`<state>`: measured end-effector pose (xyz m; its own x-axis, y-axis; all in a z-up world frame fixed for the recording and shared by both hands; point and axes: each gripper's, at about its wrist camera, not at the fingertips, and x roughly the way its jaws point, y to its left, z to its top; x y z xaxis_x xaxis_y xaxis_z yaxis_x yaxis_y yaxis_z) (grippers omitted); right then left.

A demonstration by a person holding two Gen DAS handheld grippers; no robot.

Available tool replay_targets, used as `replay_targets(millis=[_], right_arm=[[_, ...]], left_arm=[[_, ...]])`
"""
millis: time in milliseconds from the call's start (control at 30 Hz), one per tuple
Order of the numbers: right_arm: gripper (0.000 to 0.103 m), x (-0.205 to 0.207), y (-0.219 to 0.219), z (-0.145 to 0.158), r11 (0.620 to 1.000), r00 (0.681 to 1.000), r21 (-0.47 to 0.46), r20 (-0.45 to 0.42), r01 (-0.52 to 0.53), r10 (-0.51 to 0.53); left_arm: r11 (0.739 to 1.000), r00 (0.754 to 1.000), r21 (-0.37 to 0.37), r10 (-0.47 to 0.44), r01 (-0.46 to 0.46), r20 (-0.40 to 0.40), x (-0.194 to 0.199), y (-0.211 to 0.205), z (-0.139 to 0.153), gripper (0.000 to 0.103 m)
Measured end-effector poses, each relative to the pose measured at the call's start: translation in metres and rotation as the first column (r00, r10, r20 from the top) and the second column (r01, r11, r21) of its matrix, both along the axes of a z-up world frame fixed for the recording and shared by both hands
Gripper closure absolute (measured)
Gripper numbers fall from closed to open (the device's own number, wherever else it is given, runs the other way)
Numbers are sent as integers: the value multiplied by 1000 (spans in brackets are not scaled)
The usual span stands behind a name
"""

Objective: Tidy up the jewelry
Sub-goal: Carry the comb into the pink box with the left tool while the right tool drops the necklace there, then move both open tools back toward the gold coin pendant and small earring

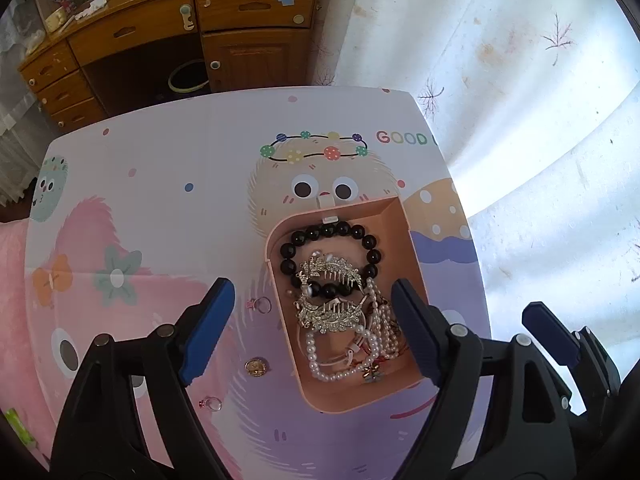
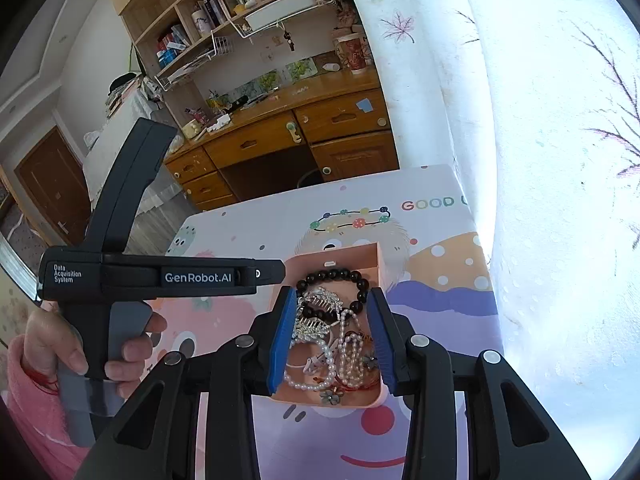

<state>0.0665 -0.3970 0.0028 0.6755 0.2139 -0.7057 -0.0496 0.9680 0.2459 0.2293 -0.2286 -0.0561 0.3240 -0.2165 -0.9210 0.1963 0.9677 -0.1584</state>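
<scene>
A wooden desk (image 2: 280, 136) with drawers stands against the far wall, with open shelves (image 2: 224, 12) of books and bottles rising above it. Right of the desk hangs a white leaf-printed curtain (image 2: 540, 120), glowing with daylight. Left of the desk is a brown door (image 2: 48, 188).

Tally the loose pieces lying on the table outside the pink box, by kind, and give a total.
Rings with a coloured stone: 2, one beside the pink box and one nearer the camera.
Round gold pieces: 1, too small to tell what it is.
Total: 3 on the table.
</scene>
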Motion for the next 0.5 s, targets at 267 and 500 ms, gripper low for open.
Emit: replay_targets(millis=[267,500], right_arm=[[52,0,28,-3,999,999,3,0,-51,51],[36,2,71,-13,995,995,1,-22,-95,95]], left_arm=[[999,999,9,36,-36,15,-5,31,2,24],[990,991,50,130,-132,44,-16,97,-2,24]])
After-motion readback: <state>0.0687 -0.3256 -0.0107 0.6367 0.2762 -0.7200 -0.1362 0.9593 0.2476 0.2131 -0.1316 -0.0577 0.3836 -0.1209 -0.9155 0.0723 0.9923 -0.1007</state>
